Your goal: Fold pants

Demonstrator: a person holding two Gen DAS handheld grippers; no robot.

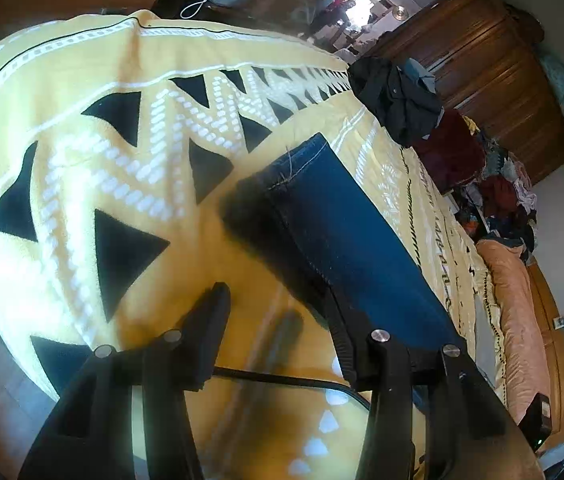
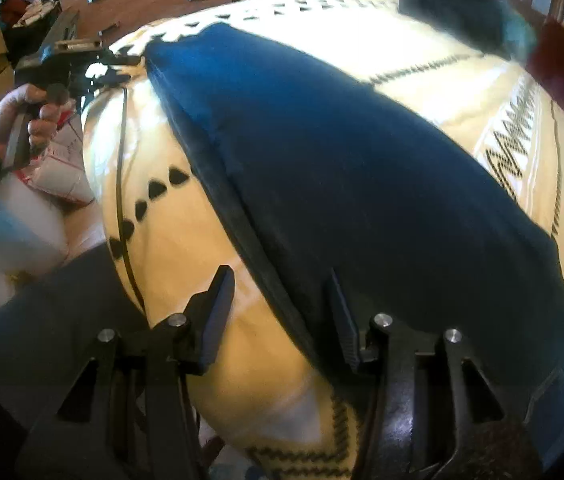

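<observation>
We look forward along each tool's fingers, close above the bed [image 1: 129, 80], and both views share the blue pants [image 1: 354, 232] on the yellow blanket [image 2: 185, 272].

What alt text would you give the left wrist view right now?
The open left gripper hovers over long blue denim pants lying on a yellow blanket with black triangles; its right finger overlaps the denim edge. A dark clothes pile sits beyond.
</observation>
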